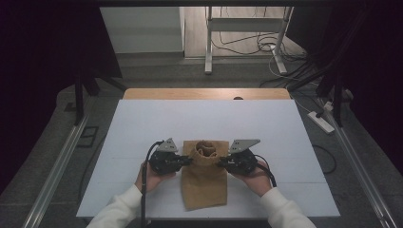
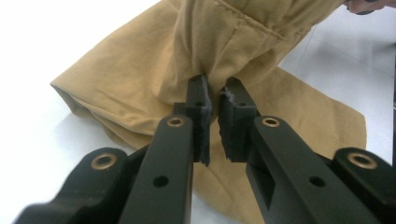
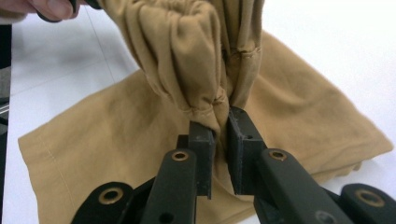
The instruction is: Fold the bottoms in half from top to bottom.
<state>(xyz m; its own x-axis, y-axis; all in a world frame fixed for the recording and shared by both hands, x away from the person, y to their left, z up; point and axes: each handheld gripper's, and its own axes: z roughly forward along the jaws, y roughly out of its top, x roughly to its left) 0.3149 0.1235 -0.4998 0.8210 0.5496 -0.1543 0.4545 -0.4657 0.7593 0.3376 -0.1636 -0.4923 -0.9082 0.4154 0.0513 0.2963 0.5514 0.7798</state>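
While both grippers' fingers pinch its gathered waistband, the tan garment [image 1: 204, 175] lies folded, top lifted.

soft matt tan cloth garment [image 1: 204, 178] with stitched seams; smooth matt white table sheet [image 1: 142, 123]; matt black plastic-looking left gripper [image 2: 214, 100].

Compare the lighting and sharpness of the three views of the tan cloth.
High view: dim, dark surroundings, the tan cloth small but sharp on the white table. Left gripper view: bright, the tabletop washed out, the left gripper crisp at its tips, blurred at the bottom edge. Right gripper view: bright, the right gripper and folds sharp.
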